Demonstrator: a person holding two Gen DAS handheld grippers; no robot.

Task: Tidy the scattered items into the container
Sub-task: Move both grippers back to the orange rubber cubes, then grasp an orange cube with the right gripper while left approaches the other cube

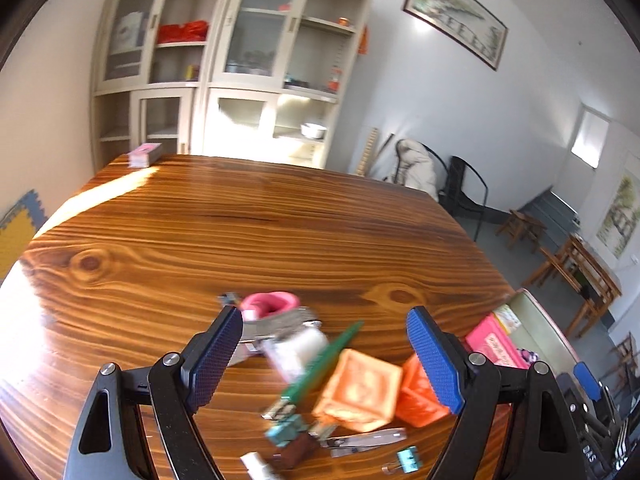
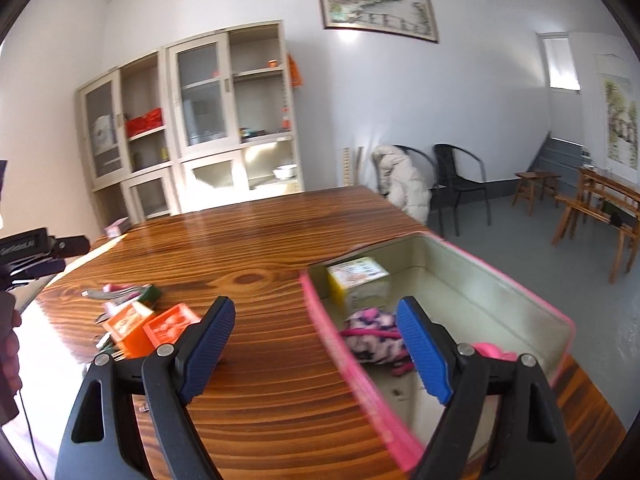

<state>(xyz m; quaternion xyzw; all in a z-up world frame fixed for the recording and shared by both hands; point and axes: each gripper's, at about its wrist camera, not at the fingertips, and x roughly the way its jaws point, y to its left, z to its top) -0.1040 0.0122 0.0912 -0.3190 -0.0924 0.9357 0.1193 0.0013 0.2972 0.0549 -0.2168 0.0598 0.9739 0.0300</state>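
Right wrist view has the container, a pale bin with a pink rim, sitting on the wooden worktop at its right-hand end. Inside lie a yellow-and-white box near the far wall, a pink, white and dark patterned pouch, and something bright pink mostly hidden behind the claw's arm. The right claw hangs over the bin's near rim with its jaws spread wide and nothing between them; one blue pad is above the bare wood, the other above the bin.

Left wrist view shows the scattered items bunched on the worktop. Two orange blocks sit side by side, a green stick leans across beside them, and behind are a pink cup-like thing and a white roll, all smeared by blur. Nearer the camera lie metal nail clippers, a teal binder clip, a small teal piece and a brown one; a white object is cut off at the bottom edge. The left claw hovers over this pile, jaws wide apart, gripping nothing. At the right, only a corner of the bin shows, with a pink box inside.
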